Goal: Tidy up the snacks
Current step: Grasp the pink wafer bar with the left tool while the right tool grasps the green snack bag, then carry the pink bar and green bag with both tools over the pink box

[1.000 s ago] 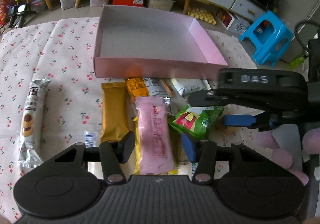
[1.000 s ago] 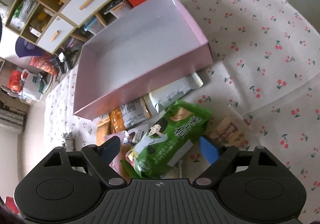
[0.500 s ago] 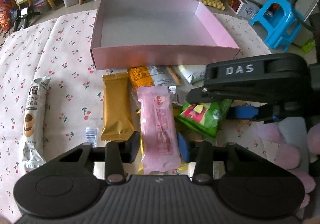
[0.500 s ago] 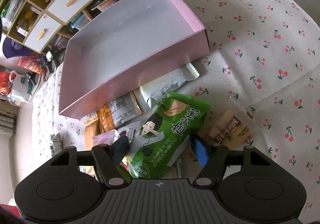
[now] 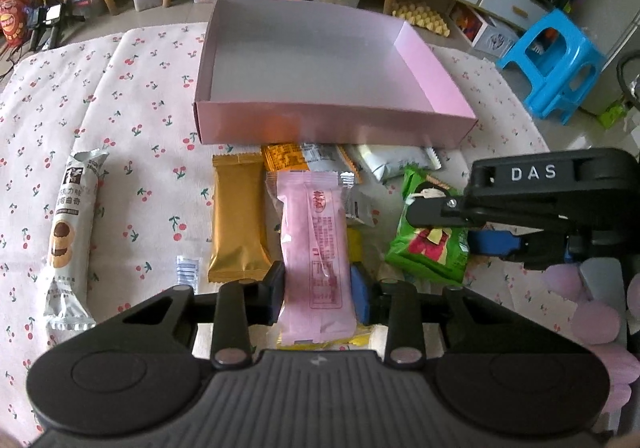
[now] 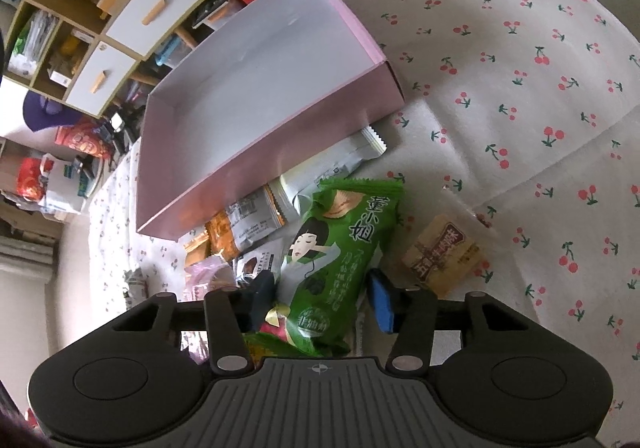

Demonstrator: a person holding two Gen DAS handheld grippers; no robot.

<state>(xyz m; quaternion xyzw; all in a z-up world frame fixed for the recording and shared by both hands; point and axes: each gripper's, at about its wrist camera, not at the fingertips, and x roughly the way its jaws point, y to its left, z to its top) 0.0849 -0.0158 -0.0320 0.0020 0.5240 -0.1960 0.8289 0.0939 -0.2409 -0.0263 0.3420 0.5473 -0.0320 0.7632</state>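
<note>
The left hand-held gripper [image 5: 318,294] is clamped on the pink snack packet [image 5: 316,252] at lower centre, while the right hand-held gripper [image 6: 320,298] is closing its jaws around the green snack bag [image 6: 336,260], the right pad not yet touching. Let both grips settle before lifting. Then carry each packet clear of the pile and over the near wall of the empty pink box [image 5: 320,123] in the upper middle.

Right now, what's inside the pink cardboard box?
Nothing visible: the pink cardboard box shows a bare grey floor in both views. Only the strip just behind its near wall is hidden.
</note>
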